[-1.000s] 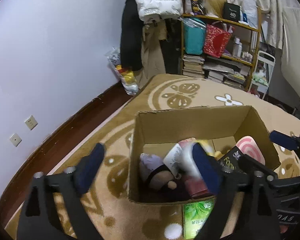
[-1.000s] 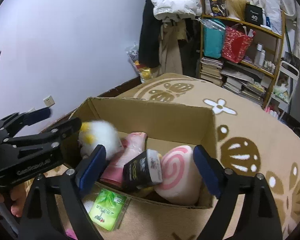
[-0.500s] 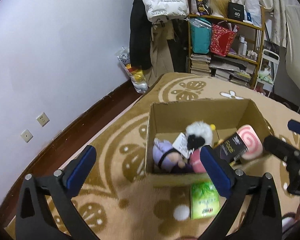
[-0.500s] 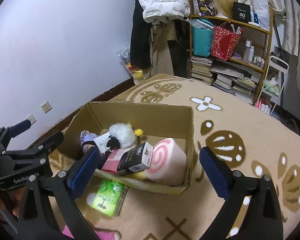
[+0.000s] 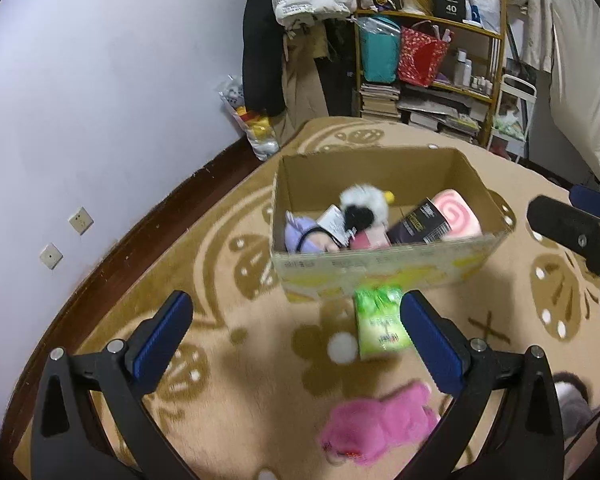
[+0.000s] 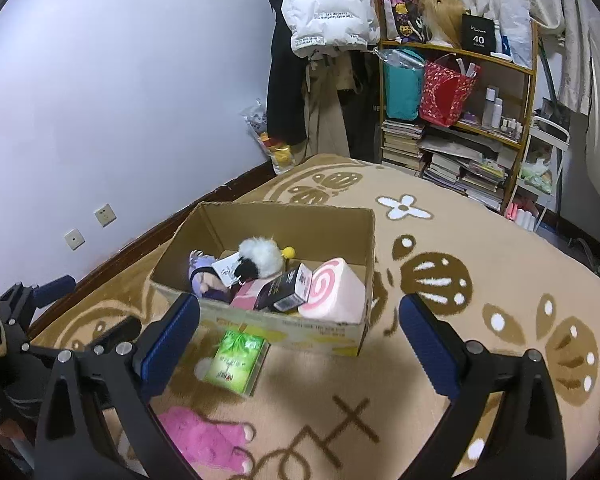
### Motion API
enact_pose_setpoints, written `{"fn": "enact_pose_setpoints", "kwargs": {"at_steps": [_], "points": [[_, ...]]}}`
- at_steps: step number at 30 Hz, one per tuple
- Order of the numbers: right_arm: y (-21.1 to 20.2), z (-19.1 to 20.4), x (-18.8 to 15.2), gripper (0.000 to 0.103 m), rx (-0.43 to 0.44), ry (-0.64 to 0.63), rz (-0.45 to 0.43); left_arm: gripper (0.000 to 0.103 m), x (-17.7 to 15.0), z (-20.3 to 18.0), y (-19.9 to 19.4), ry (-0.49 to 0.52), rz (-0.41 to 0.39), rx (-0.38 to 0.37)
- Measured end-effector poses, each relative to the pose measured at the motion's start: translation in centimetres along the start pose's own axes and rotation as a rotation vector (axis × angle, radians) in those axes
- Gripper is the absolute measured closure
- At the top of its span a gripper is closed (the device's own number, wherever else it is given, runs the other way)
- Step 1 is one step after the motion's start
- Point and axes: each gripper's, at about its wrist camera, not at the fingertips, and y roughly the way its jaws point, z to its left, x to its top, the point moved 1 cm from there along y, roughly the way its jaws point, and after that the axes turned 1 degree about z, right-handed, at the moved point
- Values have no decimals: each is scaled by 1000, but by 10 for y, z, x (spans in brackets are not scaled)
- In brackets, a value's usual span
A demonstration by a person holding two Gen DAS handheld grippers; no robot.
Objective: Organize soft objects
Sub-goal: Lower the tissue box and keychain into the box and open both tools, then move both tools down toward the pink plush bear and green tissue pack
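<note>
An open cardboard box stands on the rug. It holds a white-and-black fluffy toy, a purple doll, a pink swirl cushion and a black carton. A green tissue pack lies in front of the box. A pink plush lies nearer me. My left gripper and right gripper are open, empty and held above the rug, back from the box.
A patterned tan rug covers the floor. A lilac wall with dark skirting runs on the left. A cluttered shelf with books and bags and hanging coats stand at the back.
Both grippers have drawn back and up from the box. The white fluffy toy dropped into the box and now rests there. The pink plush has come into view.
</note>
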Motion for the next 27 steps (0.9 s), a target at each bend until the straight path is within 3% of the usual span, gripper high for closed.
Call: {"fn": "enact_pose_setpoints", "kwargs": {"at_steps": [11,27], "points": [[-24,12,-24,0,39,14,22,0,-29,-11,-11,-2,86,-38],[3,11,-59,0,71,81,119,1,-55,-30,38,21,295,-117]]}}
